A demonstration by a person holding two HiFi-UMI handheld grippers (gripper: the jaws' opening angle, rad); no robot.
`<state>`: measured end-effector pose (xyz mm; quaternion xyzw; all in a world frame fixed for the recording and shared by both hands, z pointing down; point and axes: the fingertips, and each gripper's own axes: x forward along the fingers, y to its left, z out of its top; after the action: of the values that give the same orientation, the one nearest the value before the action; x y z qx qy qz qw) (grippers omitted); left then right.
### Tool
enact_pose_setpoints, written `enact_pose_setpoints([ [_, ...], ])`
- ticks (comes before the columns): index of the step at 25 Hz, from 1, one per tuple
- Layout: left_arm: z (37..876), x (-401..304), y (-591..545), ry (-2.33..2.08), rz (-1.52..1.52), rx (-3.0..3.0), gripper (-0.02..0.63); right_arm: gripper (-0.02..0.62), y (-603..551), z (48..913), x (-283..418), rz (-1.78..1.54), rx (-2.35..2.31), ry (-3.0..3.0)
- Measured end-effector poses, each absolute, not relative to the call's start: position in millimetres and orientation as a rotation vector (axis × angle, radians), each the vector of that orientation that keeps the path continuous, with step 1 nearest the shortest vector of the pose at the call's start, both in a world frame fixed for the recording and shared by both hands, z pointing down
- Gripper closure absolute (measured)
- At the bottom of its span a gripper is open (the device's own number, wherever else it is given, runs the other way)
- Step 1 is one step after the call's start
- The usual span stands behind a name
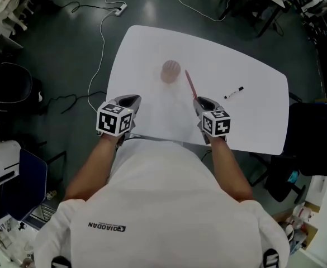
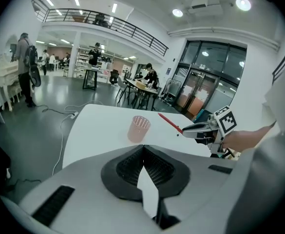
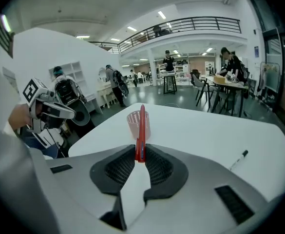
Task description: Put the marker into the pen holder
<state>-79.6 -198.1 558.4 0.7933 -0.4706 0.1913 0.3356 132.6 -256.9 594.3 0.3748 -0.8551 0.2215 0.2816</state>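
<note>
One slim red marker (image 3: 142, 130) clamped by its rear end in right gripper (image 3: 140, 152), tip aimed at pink mesh pen holder (image 1: 170, 71) on white table (image 1: 252, 121), not yet over it. Left gripper (image 2: 143, 150) closed, empty. Risks: long overhang pivoting in pads, tip catching rim, tipping light unbraced holder.

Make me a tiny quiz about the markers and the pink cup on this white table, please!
1. True or false: the red marker is already inside the pink pen holder.
2. Which gripper holds the red marker? A) left gripper B) right gripper C) neither
3. Fill in: ___ marker lies loose on the table.
Key: 1 false; 2 B; 3 one, the black-capped marker.
</note>
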Motion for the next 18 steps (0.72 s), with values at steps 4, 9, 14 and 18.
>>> enact_pose_setpoints([
  [4,559.1,-99.1,-189.1,-1.260,0.449,2.045,0.578,0.514,-279.0,595.7,103.9,0.349,0.907,-2.171],
  [9,565.7,-113.8,-179.4,-1.283,0.420,2.007,0.578,0.514,-294.3,607.0,85.8,0.182,0.770,-2.017],
  [14,564.9,-126.2,-175.1,-1.307,0.392,1.985,0.578,0.512,-299.5,610.9,73.0,0.208,0.740,-1.975],
  [18,565.4,-134.0,-171.7,-1.318,0.393,1.985,0.578,0.512,-303.7,606.3,56.4,0.180,0.729,-1.988],
])
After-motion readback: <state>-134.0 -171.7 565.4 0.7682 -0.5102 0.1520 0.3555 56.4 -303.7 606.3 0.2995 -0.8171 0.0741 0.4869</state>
